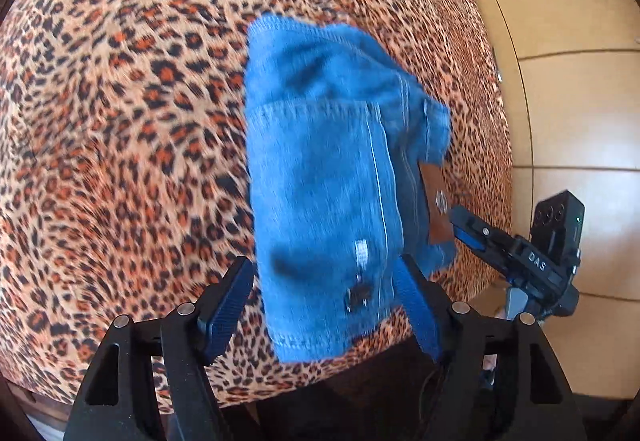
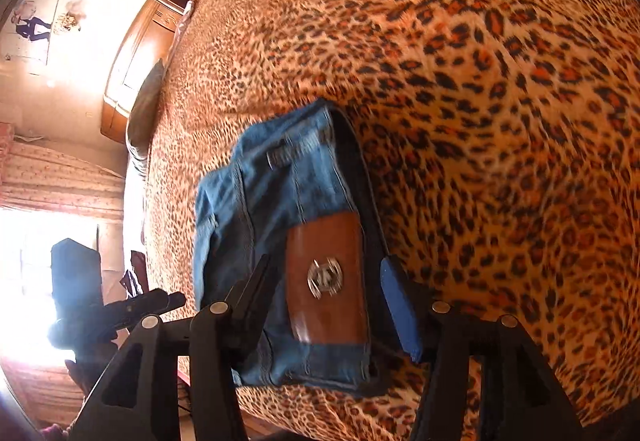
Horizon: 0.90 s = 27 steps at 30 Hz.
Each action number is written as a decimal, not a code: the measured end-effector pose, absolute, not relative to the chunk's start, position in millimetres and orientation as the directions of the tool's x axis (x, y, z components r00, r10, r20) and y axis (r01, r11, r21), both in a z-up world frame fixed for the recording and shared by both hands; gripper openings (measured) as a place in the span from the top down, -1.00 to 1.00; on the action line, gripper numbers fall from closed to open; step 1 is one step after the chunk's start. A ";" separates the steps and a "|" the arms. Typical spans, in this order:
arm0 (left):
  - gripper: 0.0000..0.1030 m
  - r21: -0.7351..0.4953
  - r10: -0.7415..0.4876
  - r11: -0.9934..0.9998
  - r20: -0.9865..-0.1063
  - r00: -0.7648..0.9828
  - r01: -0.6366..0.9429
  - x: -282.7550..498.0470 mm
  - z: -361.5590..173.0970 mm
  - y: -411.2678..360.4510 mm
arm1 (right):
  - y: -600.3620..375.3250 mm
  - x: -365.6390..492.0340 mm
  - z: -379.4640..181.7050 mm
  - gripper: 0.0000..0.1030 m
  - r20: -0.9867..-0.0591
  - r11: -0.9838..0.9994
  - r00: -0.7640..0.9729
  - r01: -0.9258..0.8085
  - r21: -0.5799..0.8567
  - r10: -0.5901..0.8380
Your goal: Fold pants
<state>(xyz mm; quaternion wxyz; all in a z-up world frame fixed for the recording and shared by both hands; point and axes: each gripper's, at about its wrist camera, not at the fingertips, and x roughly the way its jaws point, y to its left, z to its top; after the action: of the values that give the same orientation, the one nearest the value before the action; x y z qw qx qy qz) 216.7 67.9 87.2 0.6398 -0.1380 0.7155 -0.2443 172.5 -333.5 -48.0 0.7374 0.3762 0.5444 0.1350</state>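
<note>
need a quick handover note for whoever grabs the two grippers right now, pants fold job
Left gripper: open, fingers either side of the near end of the jeans, not pinching.
Right gripper: open, straddling the waistband end with the brown leather patch, no grip.
Jeans: folded into a compact bundle, lying on the leopard-print bedspread near the bed's edge.
Done: folds appear made and both grippers hold nothing.
Left: probably only to back both grippers away and check the bundle stays neat; images are blurred, so the layers cannot be counted.
</note>
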 end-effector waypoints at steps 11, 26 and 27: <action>-0.17 -0.456 -0.389 0.851 -0.880 -0.271 0.260 177.9 46.2 41.8 | -319.0 125.6 -64.5 0.57 -0.791 0.757 0.342 0.262 0.598 0.506; -0.27 -0.405 -0.403 0.914 -0.909 0.109 0.003 298.3 68.8 15.4 | -319.2 254.2 -21.1 0.36 -0.569 0.631 0.432 -0.002 0.775 0.700; -0.28 -0.379 -0.376 0.925 -0.921 0.106 -0.016 306.0 58.3 10.5 | -318.1 261.4 -27.5 0.37 -0.598 0.660 0.424 0.002 0.752 0.680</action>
<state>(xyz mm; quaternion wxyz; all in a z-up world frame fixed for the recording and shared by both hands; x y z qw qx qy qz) 306.0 10.5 58.3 0.7287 -0.1491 0.6569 -0.1233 261.4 -318.1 -27.5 0.7683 0.3485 0.4894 0.2207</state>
